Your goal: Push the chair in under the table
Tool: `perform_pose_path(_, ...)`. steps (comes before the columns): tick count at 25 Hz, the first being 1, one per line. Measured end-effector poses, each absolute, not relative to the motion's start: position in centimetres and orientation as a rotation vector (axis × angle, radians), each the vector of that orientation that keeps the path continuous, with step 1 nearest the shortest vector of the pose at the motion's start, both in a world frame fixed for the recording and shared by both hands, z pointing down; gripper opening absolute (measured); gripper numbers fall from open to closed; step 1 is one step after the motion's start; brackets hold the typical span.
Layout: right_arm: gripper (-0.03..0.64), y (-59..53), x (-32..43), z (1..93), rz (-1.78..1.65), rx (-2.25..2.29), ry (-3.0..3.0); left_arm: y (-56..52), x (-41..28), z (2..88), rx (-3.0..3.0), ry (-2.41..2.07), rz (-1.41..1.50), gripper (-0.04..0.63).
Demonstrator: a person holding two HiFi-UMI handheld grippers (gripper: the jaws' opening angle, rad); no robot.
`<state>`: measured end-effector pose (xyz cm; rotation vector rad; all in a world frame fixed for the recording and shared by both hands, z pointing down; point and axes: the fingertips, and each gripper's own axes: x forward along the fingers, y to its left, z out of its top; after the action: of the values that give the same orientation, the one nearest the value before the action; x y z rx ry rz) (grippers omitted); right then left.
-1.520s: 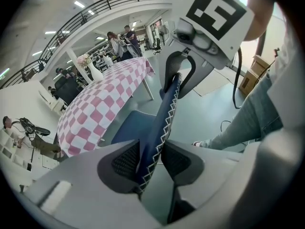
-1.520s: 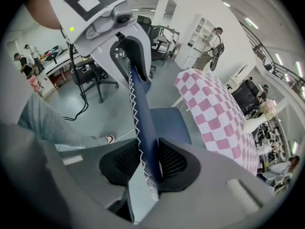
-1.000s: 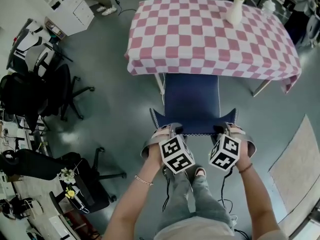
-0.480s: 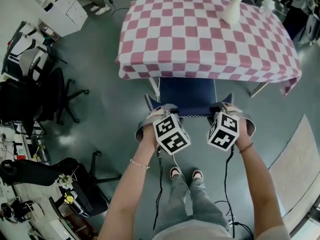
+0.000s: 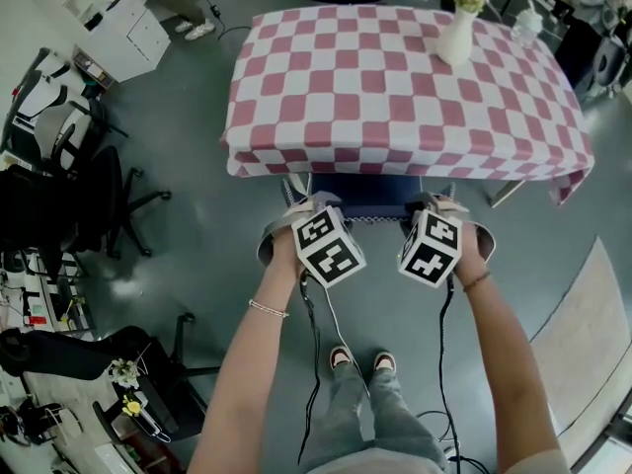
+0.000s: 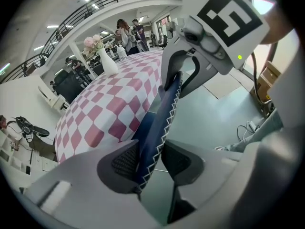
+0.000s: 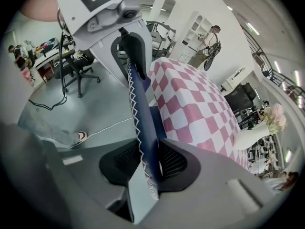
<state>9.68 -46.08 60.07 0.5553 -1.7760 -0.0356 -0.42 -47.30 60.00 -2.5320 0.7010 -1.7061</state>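
The left claw (image 6: pixel 150 159) has the top edge of the blue chair (image 5: pixel 360 196) between its two jaws. The jaws are opening a little, but the pads look like they touch the chair back on both sides. The chair is in the middle, right in front of the person, at the near side of the table (image 5: pixel 395 77). Most of its seat is already hidden under the pink and white checked cloth (image 5: pixel 296 161). Only the back and a thin strip of seat show. The right claw (image 7: pixel 150 163) is closed tight on the same top edge, further to the right, and its pads squeeze the blue cover with the white zigzag stitching.

I think this is the pushing step, and it is nearly done. Next, both claws should push the chair away from the person, straight and together, so it does not turn sideways. The push should stop when the chair back comes close to the table edge. A hard bump might shake the white vase (image 5: pixel 454 33) at the far right of the table.

I can read no words or brand names. The cubes (image 5: pixel 329 248) on the claws have black and white square marks, not letters.
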Motion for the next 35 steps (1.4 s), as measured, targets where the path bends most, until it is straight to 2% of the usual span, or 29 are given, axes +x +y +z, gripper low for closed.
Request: perform_pose_path(35,0.115,-45.7,9.9,61.1,-0.02,0.467,-1.774,-47.0,-0.2,60.0,-2.527,0.636,-1.644,0.154)
